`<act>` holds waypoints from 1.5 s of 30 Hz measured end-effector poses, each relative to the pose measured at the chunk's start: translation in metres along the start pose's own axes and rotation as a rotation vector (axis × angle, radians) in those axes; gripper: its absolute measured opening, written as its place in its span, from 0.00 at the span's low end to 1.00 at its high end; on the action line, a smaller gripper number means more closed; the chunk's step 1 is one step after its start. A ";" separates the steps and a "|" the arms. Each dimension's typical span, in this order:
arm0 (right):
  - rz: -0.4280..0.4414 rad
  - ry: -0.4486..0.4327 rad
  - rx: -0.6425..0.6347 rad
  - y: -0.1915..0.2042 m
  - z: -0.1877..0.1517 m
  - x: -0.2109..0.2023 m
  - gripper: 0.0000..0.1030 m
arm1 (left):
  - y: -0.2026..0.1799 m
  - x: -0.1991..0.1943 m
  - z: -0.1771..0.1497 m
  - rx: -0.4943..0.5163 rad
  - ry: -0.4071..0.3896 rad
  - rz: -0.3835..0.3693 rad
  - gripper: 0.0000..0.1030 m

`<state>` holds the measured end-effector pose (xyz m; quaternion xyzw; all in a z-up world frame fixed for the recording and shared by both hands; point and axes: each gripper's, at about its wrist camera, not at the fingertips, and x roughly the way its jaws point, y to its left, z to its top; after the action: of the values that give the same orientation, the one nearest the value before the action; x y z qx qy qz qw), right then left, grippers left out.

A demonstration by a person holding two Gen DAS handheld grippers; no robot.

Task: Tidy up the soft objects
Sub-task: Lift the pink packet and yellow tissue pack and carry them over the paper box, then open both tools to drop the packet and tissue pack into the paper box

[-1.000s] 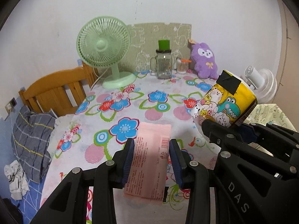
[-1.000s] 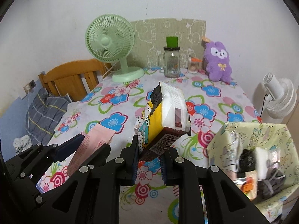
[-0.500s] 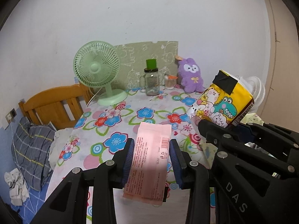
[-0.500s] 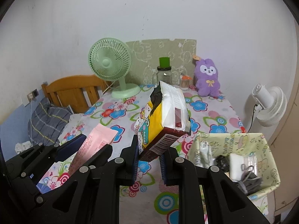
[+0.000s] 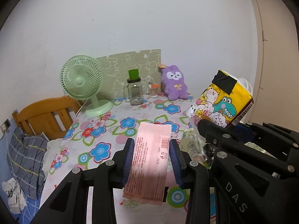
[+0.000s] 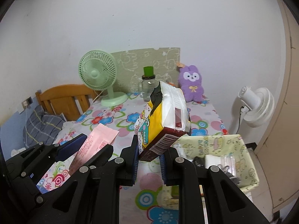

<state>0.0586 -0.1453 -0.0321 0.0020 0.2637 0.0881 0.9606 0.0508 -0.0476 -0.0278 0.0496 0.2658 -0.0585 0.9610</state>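
Note:
My left gripper (image 5: 151,158) is shut on a flat pink tissue pack (image 5: 149,158), held in the air above the flowered table (image 5: 104,130). The pink tissue pack (image 6: 93,141) also shows at the left of the right wrist view, in the left gripper (image 6: 82,149). My right gripper (image 6: 149,160) is shut on the lower end of a yellow cartoon-print tissue pack (image 6: 164,117), tilted up and away. That yellow pack (image 5: 220,102) appears at the right of the left wrist view. Both packs hang clear of the tabletop.
A yellow-green fabric basket (image 6: 241,149) with several small items stands at the table's right. At the back stand a green fan (image 5: 84,85), a glass jar with a green lid (image 5: 134,91) and a purple plush (image 5: 174,84). A white fan (image 6: 256,106) is right; a wooden chair (image 5: 43,115) left.
Both grippers have risen and drawn back from the table with their packs still held. The table and its back objects now look smaller and farther; the basket has come into view.

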 end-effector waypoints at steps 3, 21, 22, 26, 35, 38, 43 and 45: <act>-0.013 -0.003 0.010 -0.010 0.001 -0.002 0.22 | -0.010 0.003 0.004 0.010 -0.002 -0.016 0.37; -0.097 0.004 0.070 -0.076 0.004 0.009 0.22 | -0.072 0.033 0.023 0.069 0.008 -0.105 0.37; -0.100 0.005 0.073 -0.079 0.004 0.009 0.22 | -0.075 0.035 0.024 0.073 0.010 -0.110 0.37; -0.116 0.010 0.086 -0.090 0.003 0.012 0.22 | -0.085 0.042 0.026 0.087 0.016 -0.128 0.37; -0.153 0.034 0.116 -0.115 -0.002 0.022 0.22 | -0.105 0.059 0.025 0.109 0.044 -0.173 0.38; -0.166 0.043 0.127 -0.121 -0.005 0.025 0.22 | -0.111 0.064 0.024 0.115 0.056 -0.192 0.38; -0.184 0.064 0.147 -0.131 -0.011 0.031 0.22 | -0.120 0.075 0.020 0.120 0.083 -0.224 0.38; -0.188 0.075 0.156 -0.135 -0.014 0.033 0.22 | -0.123 0.080 0.019 0.119 0.096 -0.236 0.39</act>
<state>0.1024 -0.2732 -0.0675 0.0489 0.3046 -0.0232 0.9509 0.1114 -0.1783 -0.0611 0.0775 0.3116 -0.1845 0.9289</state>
